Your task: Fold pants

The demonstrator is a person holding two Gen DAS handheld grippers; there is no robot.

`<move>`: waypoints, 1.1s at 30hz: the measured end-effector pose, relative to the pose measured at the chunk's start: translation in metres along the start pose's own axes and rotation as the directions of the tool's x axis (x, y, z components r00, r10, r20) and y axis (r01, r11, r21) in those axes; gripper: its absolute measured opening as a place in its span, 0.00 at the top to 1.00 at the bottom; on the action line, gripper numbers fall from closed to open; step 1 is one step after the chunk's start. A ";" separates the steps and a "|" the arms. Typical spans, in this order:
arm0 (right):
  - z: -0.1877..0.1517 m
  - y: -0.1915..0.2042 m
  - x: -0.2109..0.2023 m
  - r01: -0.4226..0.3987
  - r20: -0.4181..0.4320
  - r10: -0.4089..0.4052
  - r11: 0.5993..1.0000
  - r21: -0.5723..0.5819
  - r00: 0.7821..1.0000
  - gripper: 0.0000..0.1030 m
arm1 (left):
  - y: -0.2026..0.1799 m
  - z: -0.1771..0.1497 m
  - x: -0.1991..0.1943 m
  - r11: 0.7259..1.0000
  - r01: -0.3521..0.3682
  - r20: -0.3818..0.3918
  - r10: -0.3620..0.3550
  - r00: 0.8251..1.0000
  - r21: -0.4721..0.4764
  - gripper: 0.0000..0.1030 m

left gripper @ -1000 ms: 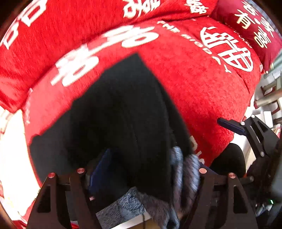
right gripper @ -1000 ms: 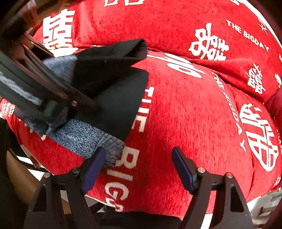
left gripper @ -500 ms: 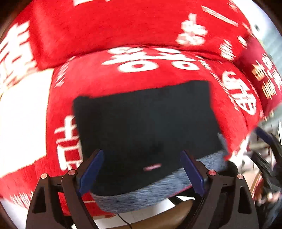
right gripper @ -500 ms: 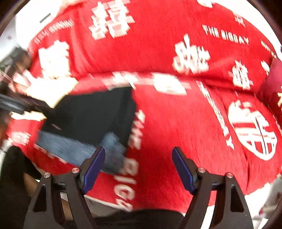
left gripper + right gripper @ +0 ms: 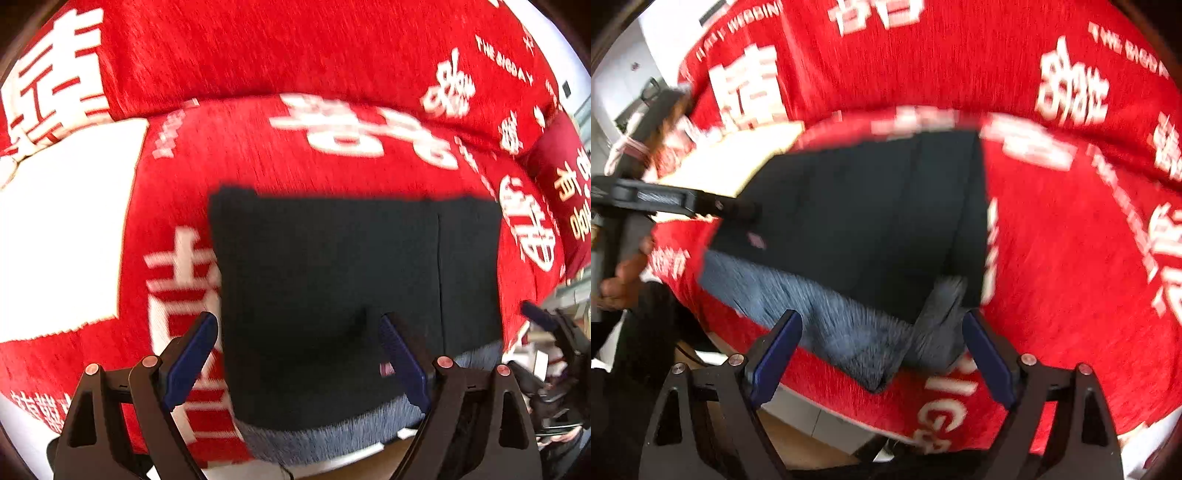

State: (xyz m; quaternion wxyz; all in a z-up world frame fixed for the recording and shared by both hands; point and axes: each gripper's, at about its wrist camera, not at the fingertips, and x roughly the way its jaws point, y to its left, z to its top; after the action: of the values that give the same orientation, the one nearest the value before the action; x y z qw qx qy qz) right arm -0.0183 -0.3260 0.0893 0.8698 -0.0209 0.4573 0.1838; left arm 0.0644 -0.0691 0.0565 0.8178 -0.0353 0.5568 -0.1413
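Observation:
The black pants (image 5: 332, 280) lie folded in a flat rectangle on the red sofa cushion (image 5: 258, 155), with a grey-blue knit waistband (image 5: 325, 439) at the near edge. My left gripper (image 5: 295, 358) is open and empty, hovering over the near part of the pants. In the right wrist view the pants (image 5: 871, 206) show with the waistband (image 5: 827, 325) partly turned up at the right corner. My right gripper (image 5: 879, 350) is open and empty over that waistband. The left gripper (image 5: 683, 201) shows at the left there.
The sofa has a red cover with white characters and a back cushion (image 5: 295, 44) behind the pants. A dark red pillow (image 5: 565, 184) sits at the right. The sofa's front edge (image 5: 849, 417) drops off just below the waistband.
The left gripper let go of the pants and pulled back; the pants now lie flat and folded. Both grippers have shifted to face the folded pants from the front.

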 end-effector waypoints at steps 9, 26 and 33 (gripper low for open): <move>0.102 -0.001 0.054 0.036 0.043 -0.037 0.999 0.023 0.998 0.10 | 0.034 0.052 0.043 0.945 -0.281 -0.060 0.275 0.960 -0.169 0.13; 0.107 -0.017 0.099 0.162 -0.082 -0.151 0.975 0.151 0.985 0.02 | 0.065 0.043 0.034 0.940 -0.247 -0.044 0.244 0.969 -0.236 0.00; 0.120 0.038 0.144 0.315 -0.147 -0.317 0.948 -0.038 0.937 0.00 | 0.060 0.045 0.058 0.931 -0.311 -0.091 0.299 0.950 -0.190 0.00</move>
State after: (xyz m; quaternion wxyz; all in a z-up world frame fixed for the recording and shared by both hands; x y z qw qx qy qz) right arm 0.1377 -0.2231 0.0481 0.8506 -0.1140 0.5115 0.0429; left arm 0.1370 -0.0323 0.0084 0.8046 -0.0270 0.5916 0.0435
